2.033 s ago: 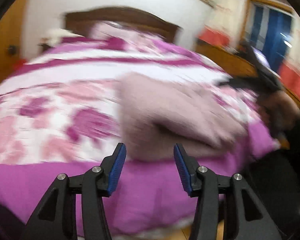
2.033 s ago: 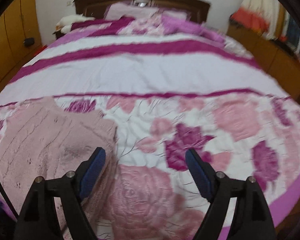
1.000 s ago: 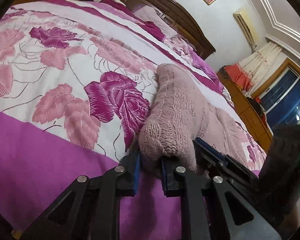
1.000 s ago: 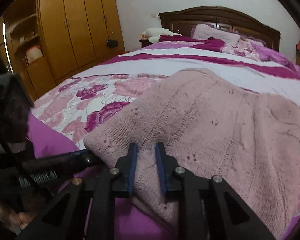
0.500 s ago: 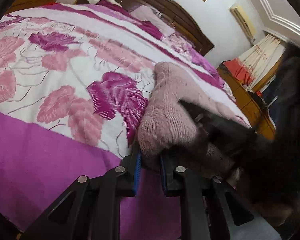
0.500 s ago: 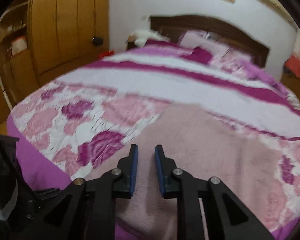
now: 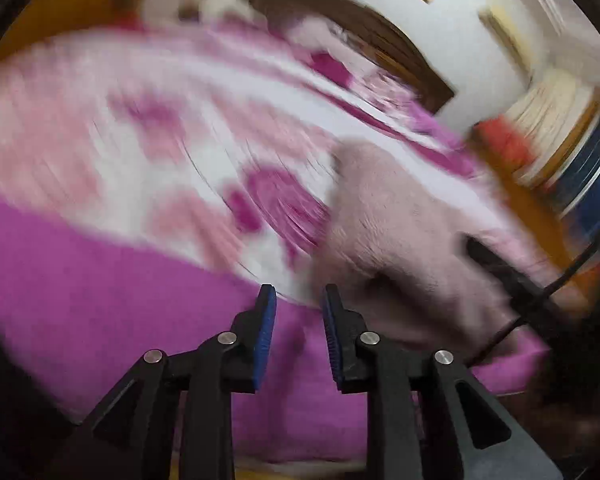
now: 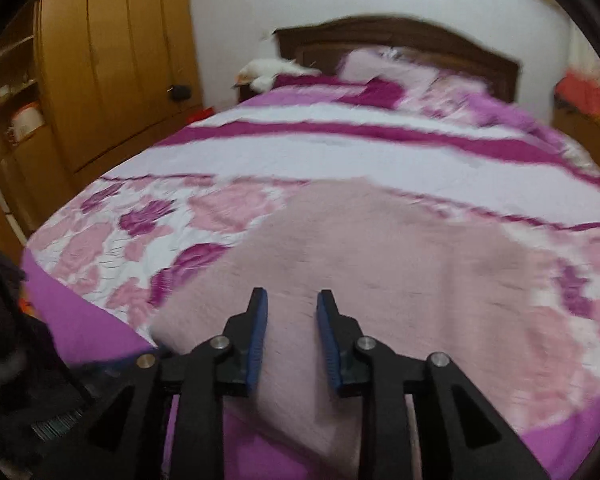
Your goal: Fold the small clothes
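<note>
The sweater (image 8: 380, 260) is a dusty-pink knit with a soft, fuzzy nap. It lies spread flat on the near half of the bed (image 8: 340, 152), its lower hem close to the foot edge. Its outline is broad and roughly rectangular, with a rounded corner at the near left.

In the left wrist view the sweater (image 7: 388, 220) looks like a thick, rumpled mound to the right, with a fold shadowed near its front. That view is badly smeared, so the knit pattern cannot be read.

The quilt is smooth cotton-like cloth. It has large pink and magenta roses printed on white, plain white and magenta bands further up, and a solid purple border at the foot.

The right tool (image 8: 292, 292) hovers over the sweater's near edge. Its black angular arms end in ribbed blue pads (image 8: 258, 320). Its jaws have just been opening and now stand a narrow gap apart, with nothing pinched between them; the knit shows through the gap below.

The left tool (image 7: 297, 288) has the same build. It also stands narrowly parted and empty over the purple border, just left of the sweater.

Beyond the bed are a dark, arched wooden headboard (image 8: 400, 36), a pale pink pillow (image 8: 384, 66) and a tall wardrobe (image 8: 100, 60) of orange-brown panelled wood.
</note>
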A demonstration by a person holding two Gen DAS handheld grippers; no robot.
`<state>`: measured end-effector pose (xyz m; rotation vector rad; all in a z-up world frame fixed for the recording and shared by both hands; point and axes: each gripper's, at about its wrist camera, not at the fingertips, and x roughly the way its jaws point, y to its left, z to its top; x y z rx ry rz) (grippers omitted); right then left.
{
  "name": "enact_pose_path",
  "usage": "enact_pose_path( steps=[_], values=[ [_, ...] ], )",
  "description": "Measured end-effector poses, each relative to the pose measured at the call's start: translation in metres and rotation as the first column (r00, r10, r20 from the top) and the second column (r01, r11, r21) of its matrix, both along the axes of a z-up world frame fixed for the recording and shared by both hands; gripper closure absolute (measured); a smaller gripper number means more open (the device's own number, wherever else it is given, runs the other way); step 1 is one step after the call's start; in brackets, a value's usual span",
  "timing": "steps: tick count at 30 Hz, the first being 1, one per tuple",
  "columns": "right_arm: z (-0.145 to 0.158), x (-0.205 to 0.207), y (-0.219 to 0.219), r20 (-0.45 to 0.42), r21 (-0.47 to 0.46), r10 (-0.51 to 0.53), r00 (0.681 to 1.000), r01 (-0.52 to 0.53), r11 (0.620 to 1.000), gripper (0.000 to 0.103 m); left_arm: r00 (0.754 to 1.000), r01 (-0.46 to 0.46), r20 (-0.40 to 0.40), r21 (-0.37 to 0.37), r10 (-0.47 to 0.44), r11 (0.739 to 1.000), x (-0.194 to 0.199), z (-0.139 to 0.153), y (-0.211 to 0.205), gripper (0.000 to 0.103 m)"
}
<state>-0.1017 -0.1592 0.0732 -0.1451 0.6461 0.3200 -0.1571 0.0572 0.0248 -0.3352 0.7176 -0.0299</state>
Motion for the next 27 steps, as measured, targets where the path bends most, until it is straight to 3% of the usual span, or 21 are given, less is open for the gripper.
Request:
enact_pose_path(
  steps=[1, 3, 5, 8, 11, 13, 15, 19, 23, 27],
  values=[
    [0.003, -0.007, -0.006, 0.027, -0.035, -0.032, 0.999, 0.033, 0.999, 0.076, 0.997, -0.044, 0.062, 0.135, 0.036, 0.99, -0.006, 0.011, -0.01, 0.103],
    [0.006, -0.016, -0.015, 0.064, -0.079, -0.083, 0.995, 0.088, 0.993, 0.076, 0.98, -0.065, 0.196, 0.259, 0.013, 0.964, -0.016, 0.036, -0.027, 0.103],
    [0.002, -0.019, -0.023, 0.065, -0.098, -0.133, 0.989, 0.139, 0.985, 0.076, 0.962, -0.05, 0.27, 0.313, -0.038, 0.949, -0.017, 0.053, -0.041, 0.103],
    [-0.021, -0.011, -0.033, -0.024, -0.107, -0.17, 0.985, 0.166, 0.98, 0.076, 0.938, -0.005, 0.329, 0.334, -0.112, 0.943, -0.01, 0.067, -0.054, 0.103],
    [-0.038, -0.003, -0.042, -0.092, -0.087, -0.206, 0.974, 0.199, 0.976, 0.076, 0.932, 0.153, 0.276, 0.284, -0.234, 0.947, 0.012, 0.068, -0.063, 0.103],
    [-0.036, 0.001, -0.046, -0.124, -0.063, -0.205, 0.971, 0.198, 0.978, 0.076, 0.945, 0.242, 0.159, 0.254, -0.287, 0.936, 0.034, 0.048, -0.069, 0.103],
    [-0.036, 0.004, -0.048, -0.148, -0.056, -0.202, 0.968, 0.195, 0.979, 0.076, 0.959, 0.27, 0.024, 0.233, -0.283, 0.934, 0.053, 0.015, -0.069, 0.103],
    [-0.034, 0.005, -0.046, -0.173, -0.071, -0.173, 0.969, 0.163, 0.984, 0.076, 0.952, 0.258, 0.063, 0.364, -0.3, 0.895, 0.037, 0.005, -0.078, 0.103],
    [-0.008, 0.018, -0.048, -0.146, -0.047, -0.136, 0.98, 0.13, 0.99, 0.076, 0.948, 0.272, 0.066, 0.339, -0.311, 0.901, 0.037, 0.001, -0.074, 0.103],
    [0.026, 0.071, -0.052, -0.089, -0.014, -0.161, 0.983, 0.16, 0.987, 0.075, 0.949, 0.273, 0.062, 0.325, -0.309, 0.905, 0.036, 0.002, -0.075, 0.103]
  ],
)
